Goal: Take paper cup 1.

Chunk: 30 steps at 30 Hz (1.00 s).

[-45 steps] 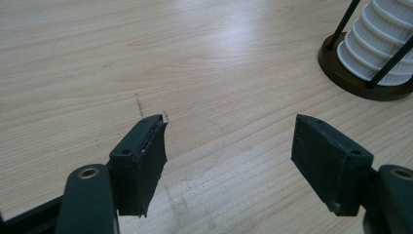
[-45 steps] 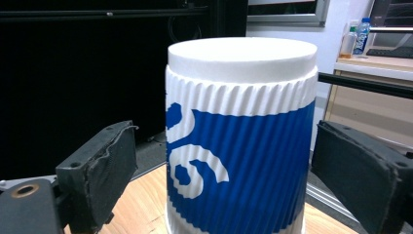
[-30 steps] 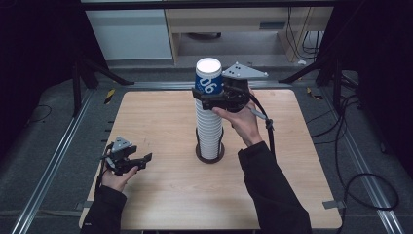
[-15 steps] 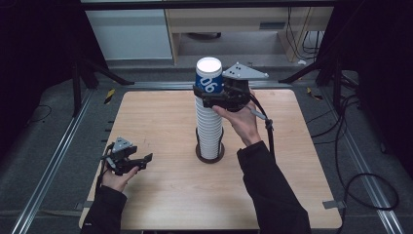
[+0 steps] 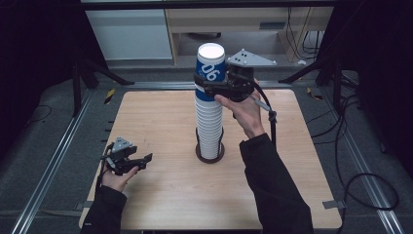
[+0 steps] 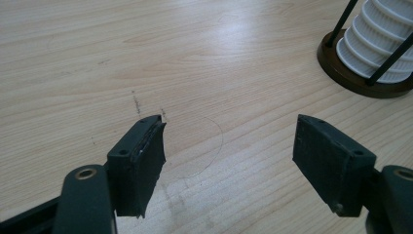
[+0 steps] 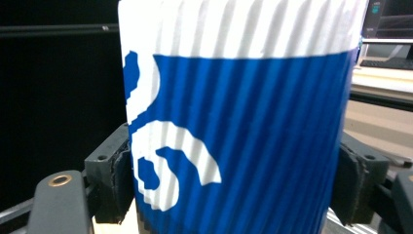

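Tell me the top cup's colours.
Top cup: blue with white markings and a white rim band, clearest in the right gripper view.

Two tools are counted: the left tool (image 5: 141,160) at about seven o'clock on the table (image 5: 160,122), and the right tool (image 5: 207,87) at about twelve o'clock. One stack of cups (image 5: 210,124) is seen near the table's centre; the white ribbed cups in it are nested too tightly for an exact count. One blue-and-white cup (image 5: 210,61) is counted at the top of the stack. One dark round holder (image 5: 210,155) is counted at the foot of the stack; two thin black uprights (image 6: 389,53) of it are seen in the left gripper view. One table is counted. Two hands and two dark sleeves are counted, at six and seven o'clock.
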{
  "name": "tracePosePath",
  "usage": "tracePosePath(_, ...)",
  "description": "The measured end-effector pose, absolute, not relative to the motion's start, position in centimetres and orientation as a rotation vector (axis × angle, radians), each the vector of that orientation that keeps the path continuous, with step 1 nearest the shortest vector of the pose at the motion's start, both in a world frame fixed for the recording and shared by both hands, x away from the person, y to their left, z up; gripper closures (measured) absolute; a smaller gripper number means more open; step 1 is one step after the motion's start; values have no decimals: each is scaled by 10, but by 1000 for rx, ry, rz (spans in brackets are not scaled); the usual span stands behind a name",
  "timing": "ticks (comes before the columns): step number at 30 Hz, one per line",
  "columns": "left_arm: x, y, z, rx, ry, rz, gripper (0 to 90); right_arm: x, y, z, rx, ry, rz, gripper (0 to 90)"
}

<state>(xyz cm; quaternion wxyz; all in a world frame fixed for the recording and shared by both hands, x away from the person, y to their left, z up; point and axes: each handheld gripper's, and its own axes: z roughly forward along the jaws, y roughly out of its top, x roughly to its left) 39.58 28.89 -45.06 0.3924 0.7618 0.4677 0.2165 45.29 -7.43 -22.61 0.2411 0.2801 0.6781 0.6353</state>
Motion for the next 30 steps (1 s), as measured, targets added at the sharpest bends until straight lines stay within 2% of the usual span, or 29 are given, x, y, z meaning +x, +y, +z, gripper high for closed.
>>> tracePosePath(13, 395, 290, -450, 1930, 1190, 549, 264, 445, -76, -197, 710, 1812, 1776, 203)
tracePosePath(20, 395, 290, -450, 1930, 1188, 548, 264, 433, -90, -185, 688, 1774, 1762, 203)
tracePosePath(30, 394, 289, -450, 1933, 1184, 551, 263, 421, -125, -192, 704, 1766, 1689, 203)
